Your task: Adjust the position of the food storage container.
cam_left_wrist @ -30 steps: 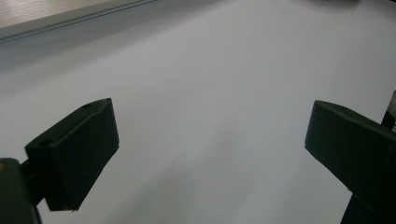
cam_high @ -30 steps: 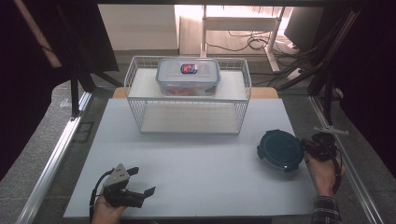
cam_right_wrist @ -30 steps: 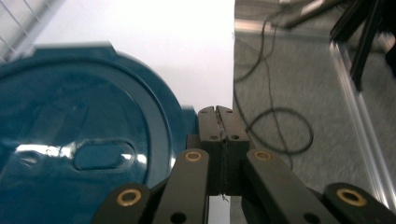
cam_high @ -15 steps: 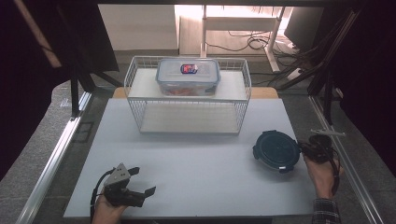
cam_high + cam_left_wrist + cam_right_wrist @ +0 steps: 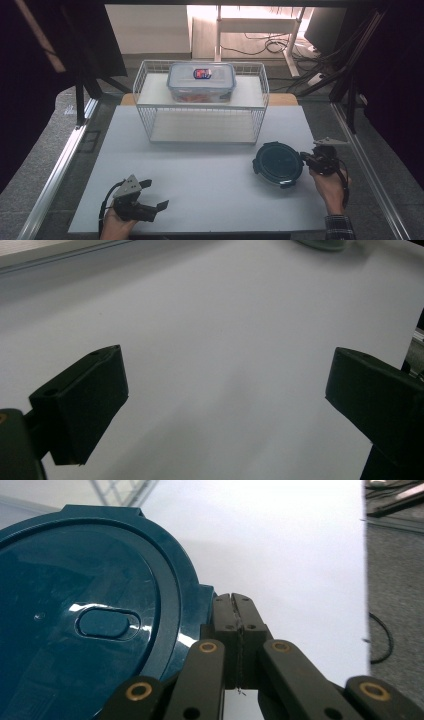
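Observation:
A round dark teal lidded container lies on the white table top at the right. My right gripper is shut, its closed tips touching the container's right rim. In the right gripper view the two jaws press flat together beside a tab on the teal lid, with nothing between them. My left gripper rests near the front left edge, held by a hand, jaws wide apart. In the left gripper view its fingers stand spread over bare white surface.
A white wire basket stands at the back middle of the table. On its upper shelf sits a clear rectangular box with a snap lid. Metal rails run along both table sides, and cables lie on the floor behind.
The right gripper has moved left across the table, and the teal container has slid left with it. The left gripper has stayed where it was.

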A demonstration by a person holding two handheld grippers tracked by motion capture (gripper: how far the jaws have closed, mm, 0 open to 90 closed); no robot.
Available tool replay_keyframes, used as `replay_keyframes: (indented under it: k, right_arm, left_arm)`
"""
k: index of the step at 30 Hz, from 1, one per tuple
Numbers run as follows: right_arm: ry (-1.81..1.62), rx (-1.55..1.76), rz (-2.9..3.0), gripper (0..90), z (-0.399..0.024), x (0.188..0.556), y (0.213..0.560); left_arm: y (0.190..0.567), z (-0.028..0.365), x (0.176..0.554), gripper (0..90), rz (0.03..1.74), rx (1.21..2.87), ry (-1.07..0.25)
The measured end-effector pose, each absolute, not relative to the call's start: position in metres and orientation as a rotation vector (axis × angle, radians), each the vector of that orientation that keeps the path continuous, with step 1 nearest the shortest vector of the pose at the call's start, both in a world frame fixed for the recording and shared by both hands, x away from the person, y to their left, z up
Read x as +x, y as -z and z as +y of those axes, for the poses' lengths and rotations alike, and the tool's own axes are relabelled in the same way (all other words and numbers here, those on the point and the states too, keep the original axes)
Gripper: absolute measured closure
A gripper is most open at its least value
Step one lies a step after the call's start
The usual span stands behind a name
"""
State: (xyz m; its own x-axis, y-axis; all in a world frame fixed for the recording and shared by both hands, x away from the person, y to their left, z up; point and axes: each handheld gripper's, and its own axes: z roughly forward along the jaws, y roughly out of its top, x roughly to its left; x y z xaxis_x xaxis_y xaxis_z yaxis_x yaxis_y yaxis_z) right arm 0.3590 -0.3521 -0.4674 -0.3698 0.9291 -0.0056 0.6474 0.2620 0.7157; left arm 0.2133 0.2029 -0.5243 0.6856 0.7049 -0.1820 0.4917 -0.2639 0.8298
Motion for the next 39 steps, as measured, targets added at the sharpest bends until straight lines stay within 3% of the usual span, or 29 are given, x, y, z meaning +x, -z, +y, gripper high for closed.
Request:
replay_keyframes:
  k: [39]
  right_arm:
    - [-1.013,1.156,2.436,89.6,-0.226,0.321,0.478]
  left_arm:
    - [0.524,0.207,0.216,4.9,0.974,1.907,-0.257]
